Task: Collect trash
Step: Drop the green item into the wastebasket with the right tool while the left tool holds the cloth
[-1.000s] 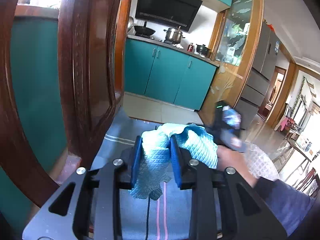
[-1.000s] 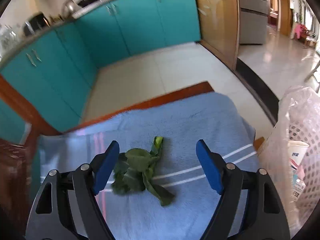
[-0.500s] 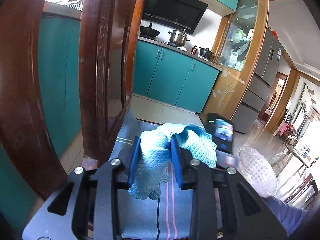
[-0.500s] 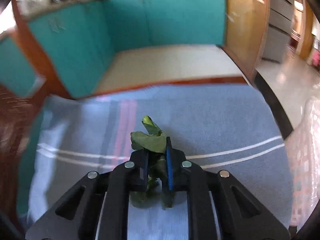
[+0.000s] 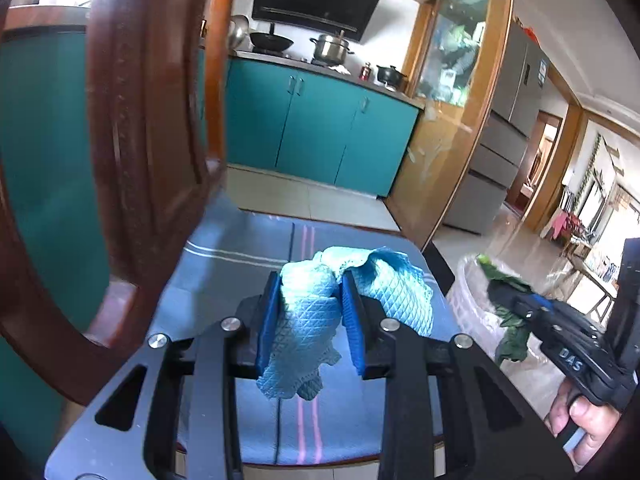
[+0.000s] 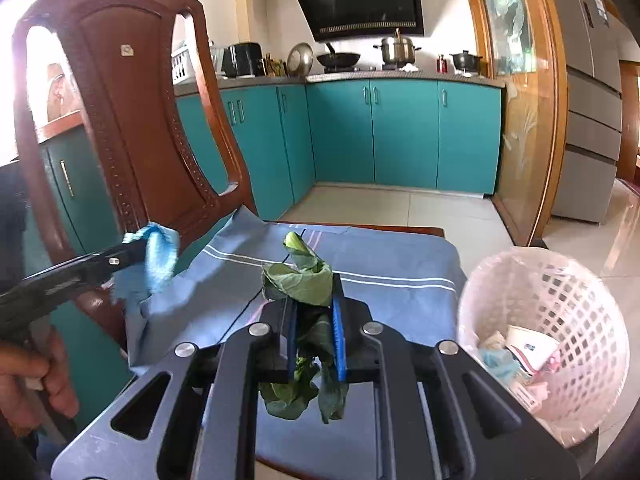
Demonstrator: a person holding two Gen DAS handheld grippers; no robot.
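A wooden chair (image 6: pixel 132 120) stands at the left, its seat covered by a blue striped towel (image 6: pixel 380 264). Over the towel's left edge, beside the chair back, the left gripper (image 5: pixel 310 312) pinches a crumpled blue cloth (image 5: pixel 316 320) between its 2 blue pads. Over the middle of the seat, the right gripper (image 6: pixel 314 332) is pressed onto a wilted green leaf (image 6: pixel 300 280), lifted clear of the towel. Beside the seat's right edge stands a white lattice basket (image 6: pixel 560 292) holding a paper cup (image 6: pixel 528 346) and scraps.
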